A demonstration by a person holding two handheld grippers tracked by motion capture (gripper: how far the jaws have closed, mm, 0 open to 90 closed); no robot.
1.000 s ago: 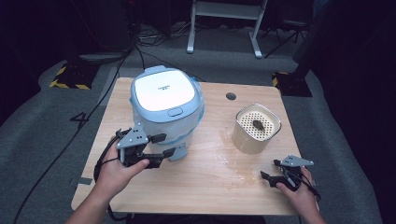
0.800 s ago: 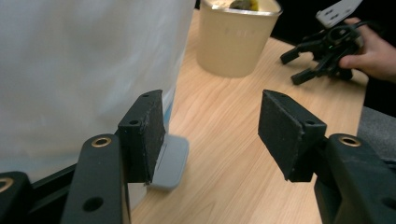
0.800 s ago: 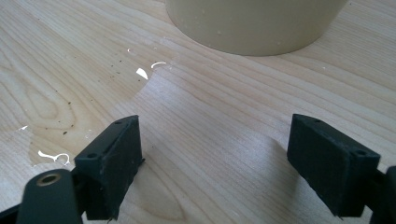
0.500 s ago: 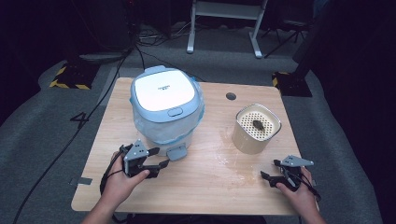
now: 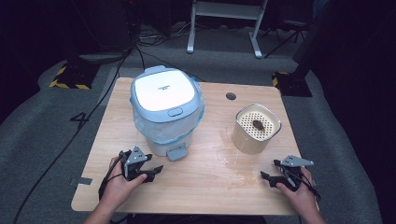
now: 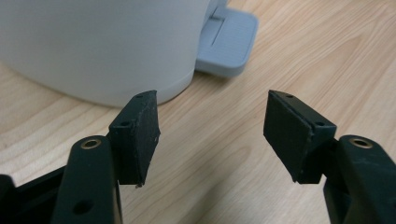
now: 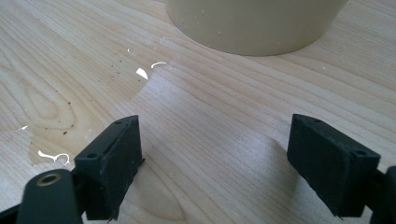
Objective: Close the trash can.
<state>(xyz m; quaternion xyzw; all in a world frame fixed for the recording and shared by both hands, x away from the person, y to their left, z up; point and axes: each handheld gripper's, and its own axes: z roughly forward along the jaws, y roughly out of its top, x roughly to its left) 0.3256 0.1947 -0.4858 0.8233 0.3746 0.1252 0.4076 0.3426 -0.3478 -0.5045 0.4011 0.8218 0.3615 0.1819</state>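
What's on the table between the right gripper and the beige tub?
Between the right gripper and the beige tub lies a wet, speckled patch on bare wood, seen in the right gripper view.

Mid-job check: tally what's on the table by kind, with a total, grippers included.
Pedal bins: 1, the pale blue bin with a liner bag
Beige containers: 1, the perforated-top container, a small dark bit on it
Grippers: 2, left gripper and right gripper, both open
Total: 4

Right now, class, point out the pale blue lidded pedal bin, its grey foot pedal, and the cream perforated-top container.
pale blue lidded pedal bin (image 5: 163, 91), high view, lid centre
grey foot pedal (image 6: 227, 39), left gripper view, ribbed top
cream perforated-top container (image 5: 250, 140), high view, side wall
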